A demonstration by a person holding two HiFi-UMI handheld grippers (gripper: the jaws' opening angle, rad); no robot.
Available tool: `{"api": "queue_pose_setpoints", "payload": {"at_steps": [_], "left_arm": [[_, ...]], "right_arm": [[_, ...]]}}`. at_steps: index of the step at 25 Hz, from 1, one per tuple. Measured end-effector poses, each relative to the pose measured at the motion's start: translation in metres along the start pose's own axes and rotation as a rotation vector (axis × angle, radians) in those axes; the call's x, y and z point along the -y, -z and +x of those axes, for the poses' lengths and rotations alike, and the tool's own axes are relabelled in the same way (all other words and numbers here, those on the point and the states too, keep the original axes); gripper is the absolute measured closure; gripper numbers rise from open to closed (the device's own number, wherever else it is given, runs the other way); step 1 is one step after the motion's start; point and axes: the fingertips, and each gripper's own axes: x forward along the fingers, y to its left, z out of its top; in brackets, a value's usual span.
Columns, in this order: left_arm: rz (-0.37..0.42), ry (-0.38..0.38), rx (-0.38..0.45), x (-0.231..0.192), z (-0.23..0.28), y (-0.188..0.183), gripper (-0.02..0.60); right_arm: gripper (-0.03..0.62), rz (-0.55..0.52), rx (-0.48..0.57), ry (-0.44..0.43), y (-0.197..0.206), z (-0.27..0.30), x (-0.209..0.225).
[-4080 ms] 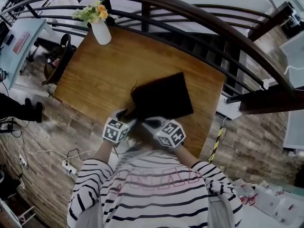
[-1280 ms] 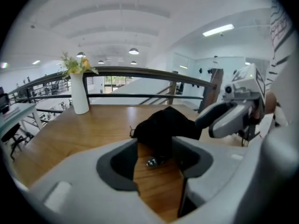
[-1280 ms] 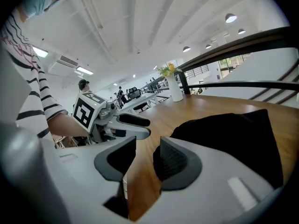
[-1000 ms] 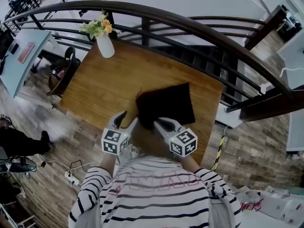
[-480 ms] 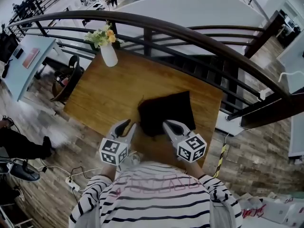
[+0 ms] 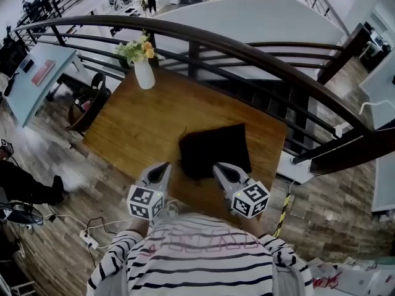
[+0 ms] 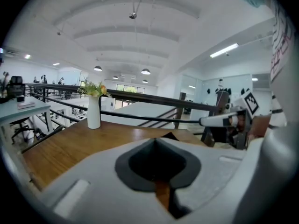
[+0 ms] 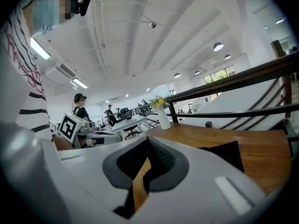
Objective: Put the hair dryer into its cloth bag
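cloth bag (image 6: 216, 148): black, lying at the centre of the head view on the right half of the wooden table (image 6: 136, 122); lower edge close to the table's near edge; somewhat lumpy in outline
hair dryer: nowhere in sight on the table; judged to be inside the bag, though the dark cloth gives no proof
left gripper (image 6: 163, 166): lower centre-left of the head view, just left of the bag's lower corner; fingers just brought together with nothing between them, only wood showing past the pads in its own view
right gripper (image 6: 218, 168): lower centre-right, tips at the bag's lower edge in the head view; fingers together and empty; bag seen apart, off to the right in its own view
vase (image 6: 144, 73): white, with flowers, upper left of the frame at the table's far corner; well apart from the work
railing (image 6: 247, 48): dark, arching across the upper frame behind the table
step in hand: judged as drawing both tools back from the filled bag; task close to done
doing it well: pull both tips straight back toward the bottom of the frame, level and together; keep closed pads off the cloth to avoid dragging the bag over the near edge; glance for any part poking out of the bag; if so, open wide before going back in
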Motion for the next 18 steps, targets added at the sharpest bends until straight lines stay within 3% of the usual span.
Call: {"api": "queue_pose_setpoints", "payload": {"at_steps": [18], "left_arm": [[0.013, 0.016, -0.018, 0.0041, -0.0001, 0.0047, 0.58]], "right_arm": [[0.594, -0.031, -0.023, 0.052, 0.0084, 0.0045, 0.0021]]}}
